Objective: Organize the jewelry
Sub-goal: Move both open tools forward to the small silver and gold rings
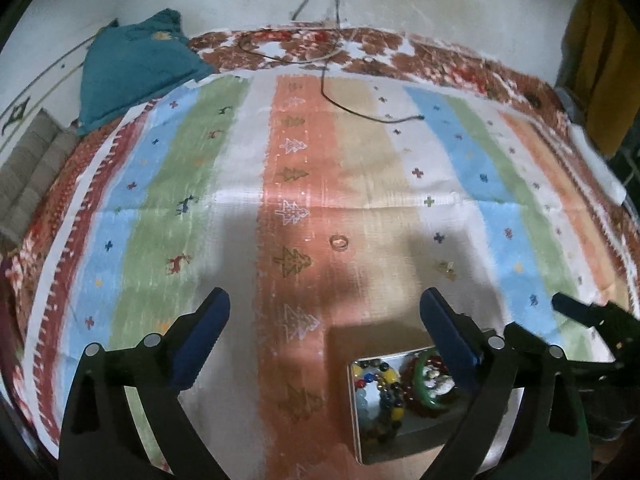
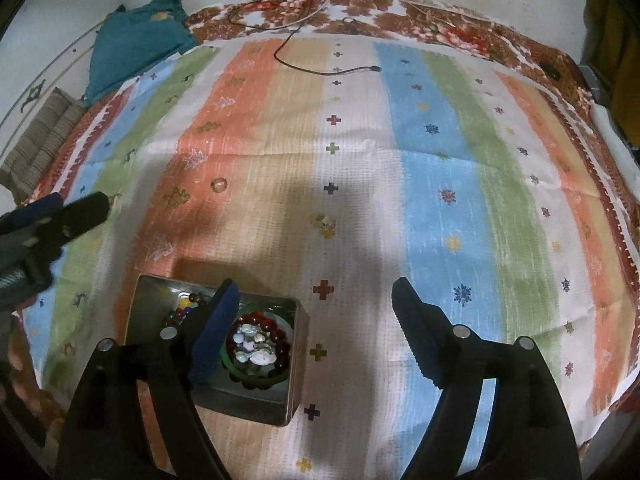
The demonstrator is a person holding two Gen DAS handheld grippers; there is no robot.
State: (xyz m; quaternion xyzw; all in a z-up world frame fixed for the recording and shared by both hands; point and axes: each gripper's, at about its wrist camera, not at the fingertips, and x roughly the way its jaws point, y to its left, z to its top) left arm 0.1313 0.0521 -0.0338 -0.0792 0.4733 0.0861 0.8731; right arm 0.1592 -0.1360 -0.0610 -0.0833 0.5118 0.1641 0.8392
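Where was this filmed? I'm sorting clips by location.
Probably a bedroom at home: a striped cloth is spread over a floral bedsheet, a teal pillow leans on the wall, and a charging cable trails across.

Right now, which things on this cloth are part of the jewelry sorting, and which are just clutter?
Job items:
metal tin
green bangle
dark red bead bracelet
multicolored bead bracelet
ring, loose on the cloth
small gold piece, loose on the cloth

Lying about:
black cable
teal cloth
striped cushion
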